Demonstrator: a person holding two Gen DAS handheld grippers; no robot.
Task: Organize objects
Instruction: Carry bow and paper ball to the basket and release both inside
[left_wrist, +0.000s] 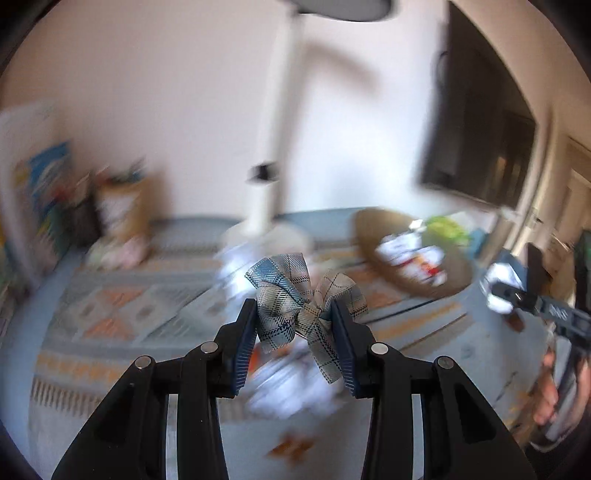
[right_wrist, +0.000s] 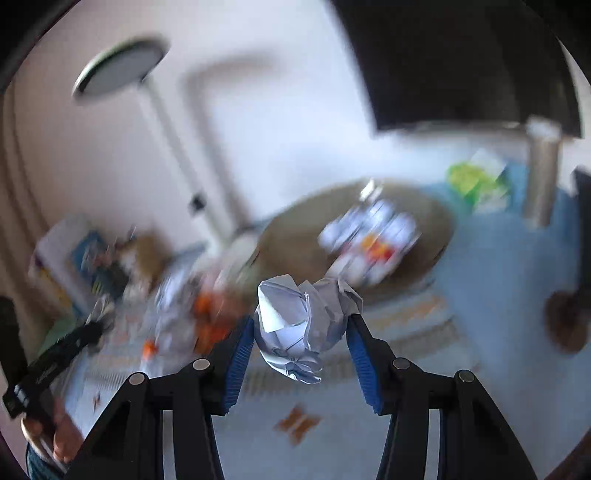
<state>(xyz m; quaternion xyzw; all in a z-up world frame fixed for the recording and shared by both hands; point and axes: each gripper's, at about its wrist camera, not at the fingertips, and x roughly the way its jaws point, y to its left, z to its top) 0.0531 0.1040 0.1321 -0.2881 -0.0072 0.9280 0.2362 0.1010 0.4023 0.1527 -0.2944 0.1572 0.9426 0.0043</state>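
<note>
The left gripper (left_wrist: 293, 314) has its jaws nearly together, pinching a blue-and-cream plaid ribbon bow (left_wrist: 304, 310) held above the patterned rug (left_wrist: 110, 317). The right gripper (right_wrist: 301, 323) pinches a crumpled white paper ball (right_wrist: 303, 325), jaws moderately apart, also aloft.

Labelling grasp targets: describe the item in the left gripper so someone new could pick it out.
In the left wrist view, above the patterned rug, look between the fingers of the left gripper. Pinched there is a small plaid ribbon bow, blue and cream. It is woven fabric with loops, unlike the crumpled white paper held in the right gripper.
</note>
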